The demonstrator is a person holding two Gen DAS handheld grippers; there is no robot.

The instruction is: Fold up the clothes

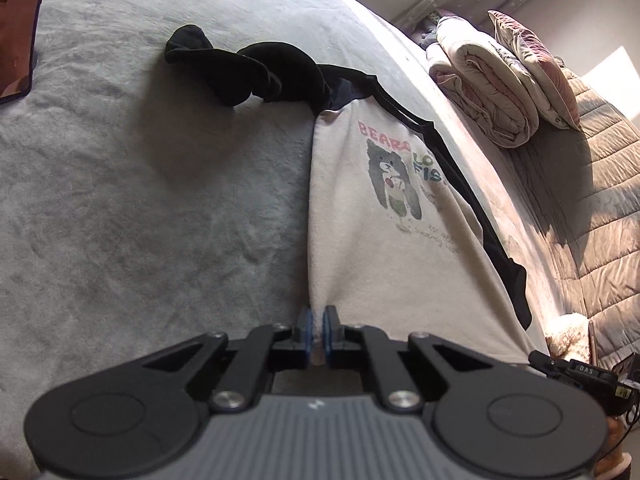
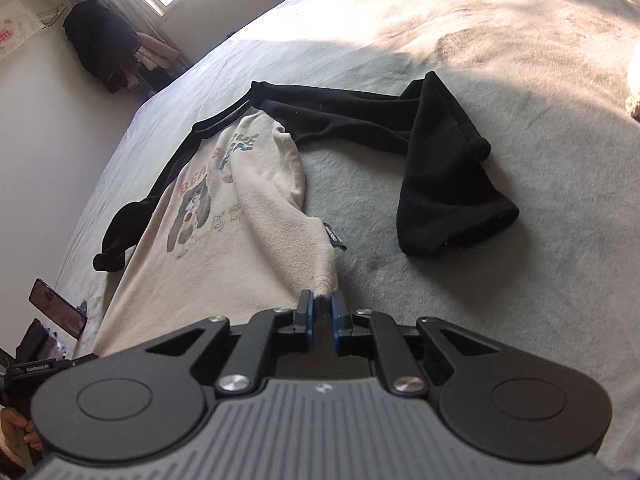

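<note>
Now: left hand-held gripper (image 1: 318,326), lower centre of the left wrist view, blue pads nearly together, pinching the near hem corner of the cream shirt (image 1: 372,224). Fabric pulls into a taut ridge running up from the pads. Shirt lies flat on the grey bed (image 1: 140,200), bear print (image 1: 394,178) facing up, black sleeve (image 1: 240,70) bunched toward upper centre of the frame.

Right hand-held gripper (image 2: 321,314), lower centre of the right wrist view, pads also close together, nipping a gathered point of the same cream hem. Small black tag (image 2: 335,237) sticks out just above that pinch. Other black sleeve (image 2: 444,176) sprawls at right of centre, folded back on itself. Folded quilt (image 1: 484,92) and pillow (image 1: 536,80) sit upper right in the left view.
</note>
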